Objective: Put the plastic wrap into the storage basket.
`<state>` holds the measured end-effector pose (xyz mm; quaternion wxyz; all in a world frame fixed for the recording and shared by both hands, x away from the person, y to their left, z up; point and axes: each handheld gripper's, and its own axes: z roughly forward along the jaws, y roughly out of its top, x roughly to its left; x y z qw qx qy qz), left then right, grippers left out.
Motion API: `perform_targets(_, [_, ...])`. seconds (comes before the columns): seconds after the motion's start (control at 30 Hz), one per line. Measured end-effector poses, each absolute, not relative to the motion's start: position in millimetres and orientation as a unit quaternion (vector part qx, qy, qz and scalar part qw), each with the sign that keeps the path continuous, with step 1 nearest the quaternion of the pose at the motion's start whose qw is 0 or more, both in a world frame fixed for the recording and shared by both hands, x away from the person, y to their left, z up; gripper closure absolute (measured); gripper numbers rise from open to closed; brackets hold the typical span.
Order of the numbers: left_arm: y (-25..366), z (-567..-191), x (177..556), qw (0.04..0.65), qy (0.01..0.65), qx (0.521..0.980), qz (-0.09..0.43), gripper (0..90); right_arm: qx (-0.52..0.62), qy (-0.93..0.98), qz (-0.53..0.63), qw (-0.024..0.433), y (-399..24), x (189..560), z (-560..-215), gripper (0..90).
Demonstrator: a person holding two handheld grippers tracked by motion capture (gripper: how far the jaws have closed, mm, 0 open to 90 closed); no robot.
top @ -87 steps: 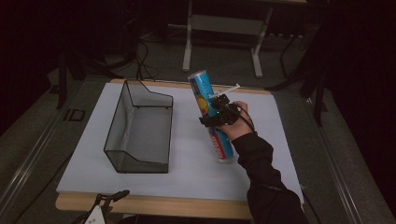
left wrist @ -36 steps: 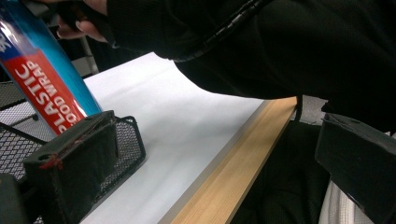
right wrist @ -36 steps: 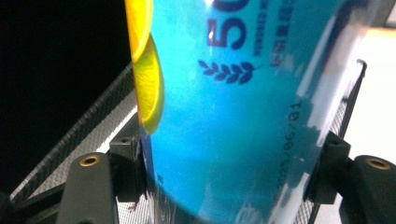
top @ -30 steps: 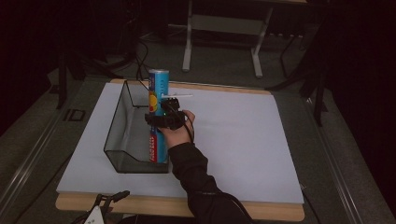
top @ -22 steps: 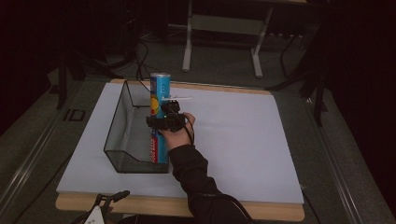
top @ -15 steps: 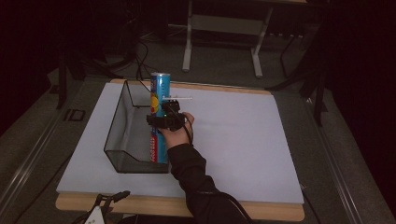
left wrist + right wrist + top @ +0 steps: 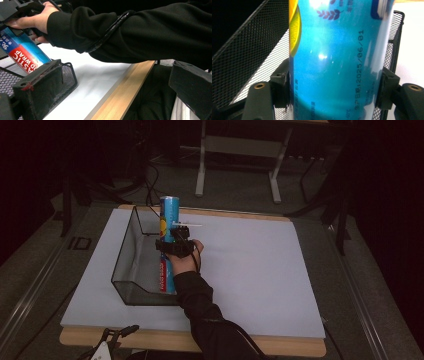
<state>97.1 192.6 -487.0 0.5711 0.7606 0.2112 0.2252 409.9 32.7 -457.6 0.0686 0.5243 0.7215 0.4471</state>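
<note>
One tall blue tube (image 7: 168, 240) stands upright in the mesh basket (image 7: 131, 262), against the wall at its 3 o'clock side. Right claw (image 7: 170, 246) clamps it mid-height, pads pressed on both flanks, likely to keep it vertical while it seats. Left claw (image 7: 112, 87) idles off the tabletop's (image 7: 250, 270) 6 o'clock edge, jaws apart, empty.

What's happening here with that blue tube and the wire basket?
A person is using the right gripper, clamped around a tall blue tube, to stand it upright inside a black mesh basket on the white table. The left gripper waits open near the table's front edge, holding nothing.
</note>
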Motion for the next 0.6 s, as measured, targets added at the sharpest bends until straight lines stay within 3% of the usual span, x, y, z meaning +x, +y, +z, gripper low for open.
perform_targets(0.6, [193,-487,96,0.573,0.209,0.76,0.224,0.1,0.559,0.712,0.422,0.058,35,429,-471,30.3])
